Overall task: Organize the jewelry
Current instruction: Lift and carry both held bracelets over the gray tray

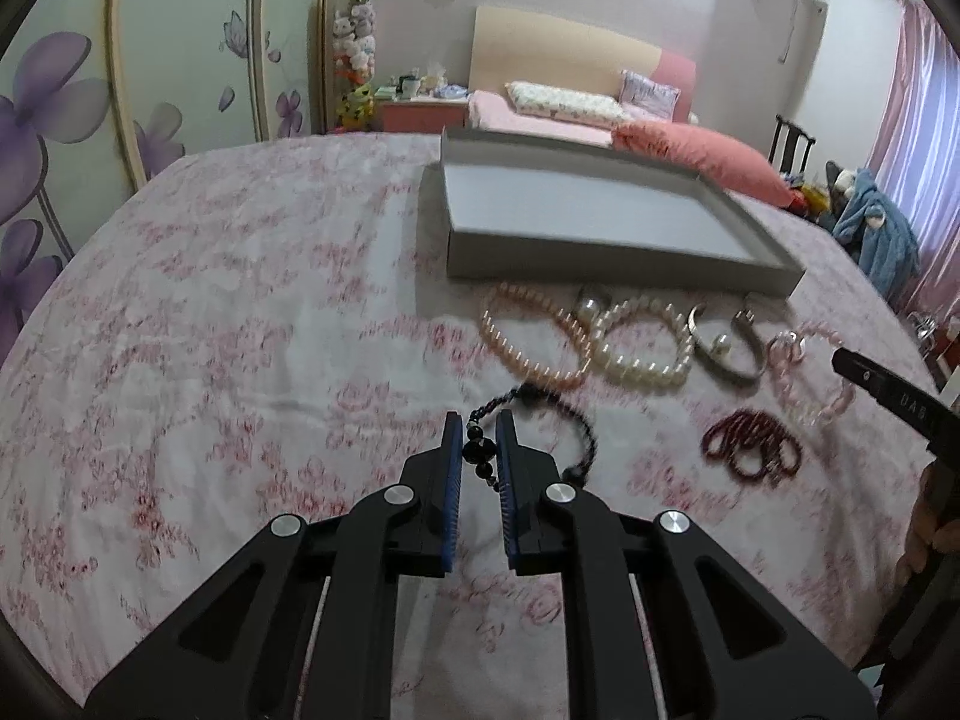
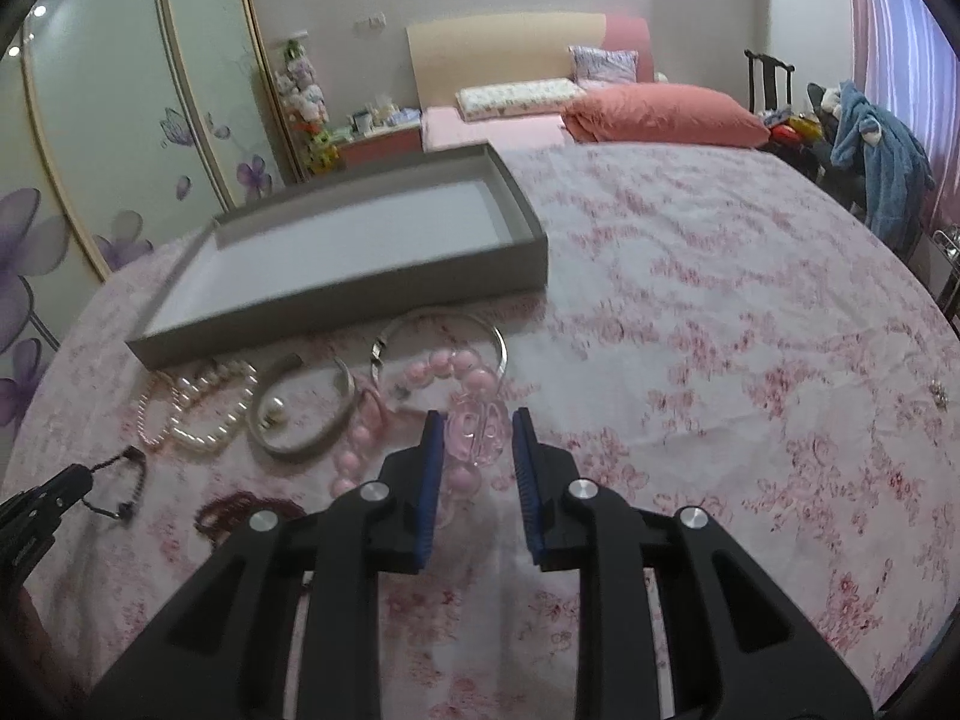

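An empty grey tray lies on the floral cloth. In front of it lie a pink pearl bracelet, a white pearl bracelet, a silver bangle, a pink bead bracelet and a dark red bead bracelet. My left gripper is closed on a black bead bracelet, also in the right wrist view. My right gripper is open around the pink bracelet's clear charm.
A thin silver bangle lies by the pink beads. A small earring sits far right on the cloth. A bed with pillows and a wardrobe stand behind the table.
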